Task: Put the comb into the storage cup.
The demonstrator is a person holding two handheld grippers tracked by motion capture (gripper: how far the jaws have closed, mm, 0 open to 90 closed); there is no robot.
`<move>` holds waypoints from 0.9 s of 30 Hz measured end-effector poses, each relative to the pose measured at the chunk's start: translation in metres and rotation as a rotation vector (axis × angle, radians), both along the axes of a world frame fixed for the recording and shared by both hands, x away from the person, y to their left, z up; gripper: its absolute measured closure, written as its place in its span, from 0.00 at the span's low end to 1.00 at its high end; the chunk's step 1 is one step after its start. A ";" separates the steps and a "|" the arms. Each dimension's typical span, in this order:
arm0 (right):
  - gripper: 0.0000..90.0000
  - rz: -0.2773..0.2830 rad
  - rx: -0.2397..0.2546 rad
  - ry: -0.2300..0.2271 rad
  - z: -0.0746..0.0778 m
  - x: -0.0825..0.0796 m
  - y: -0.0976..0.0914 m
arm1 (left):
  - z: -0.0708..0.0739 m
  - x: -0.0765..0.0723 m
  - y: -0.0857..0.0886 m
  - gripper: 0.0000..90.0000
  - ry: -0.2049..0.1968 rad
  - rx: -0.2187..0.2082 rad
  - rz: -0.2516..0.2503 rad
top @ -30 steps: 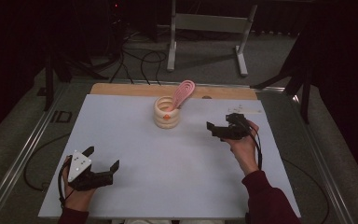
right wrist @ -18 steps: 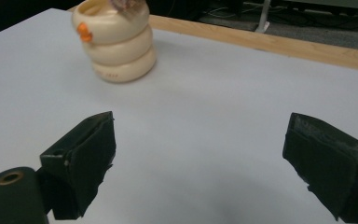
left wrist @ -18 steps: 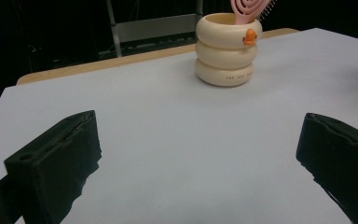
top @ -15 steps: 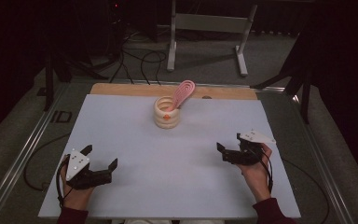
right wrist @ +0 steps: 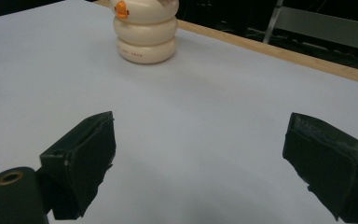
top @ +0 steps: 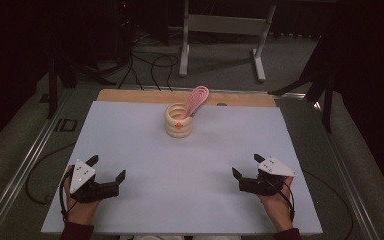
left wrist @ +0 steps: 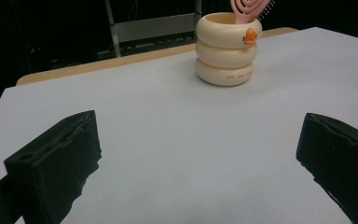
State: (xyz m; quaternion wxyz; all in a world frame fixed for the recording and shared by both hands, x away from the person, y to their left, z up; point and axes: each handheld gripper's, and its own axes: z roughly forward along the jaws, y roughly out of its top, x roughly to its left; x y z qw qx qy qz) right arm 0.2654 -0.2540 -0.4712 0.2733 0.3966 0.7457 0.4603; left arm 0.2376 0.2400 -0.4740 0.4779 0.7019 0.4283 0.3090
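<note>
A cream ringed holder (top: pixel 179 120) with a small orange mark stands upright near the back middle of the white table (top: pixel 130 145). A pink hairbrush (top: pixel 196 100) leans out of it toward the right. The holder (left wrist: pixel 226 47) and the brush (left wrist: pixel 246 10) appear far ahead in the left gripper view; the holder (right wrist: pixel 144 29) is also far ahead in the right gripper view. My left gripper (top: pixel 107 167) rests open at the front left. At the front right my right gripper (top: pixel 247 165) is open too. Both hold nothing.
A wooden strip (top: pixel 130 95) runs along the table's far edge. Beyond it a metal stand (top: pixel 220 30) and cables (top: pixel 150 62) lie on the dark floor. Metal rails (top: pixel 25 165) flank the table on both sides.
My right gripper has drawn back from near the holder to the front right of the table and come down low. The left gripper has barely moved.
</note>
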 end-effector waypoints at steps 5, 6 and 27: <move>0.10 0.008 0.028 -0.015 -0.003 -0.003 -0.005 | 0.001 -0.001 0.002 0.00 -0.010 -0.005 -0.011; 0.10 0.004 0.028 -0.023 -0.004 -0.004 -0.006 | 0.001 -0.001 0.003 0.00 -0.010 -0.006 -0.012; 0.10 -0.037 0.079 -0.069 -0.011 -0.013 -0.025 | -0.004 -0.003 0.003 0.00 -0.024 -0.017 -0.029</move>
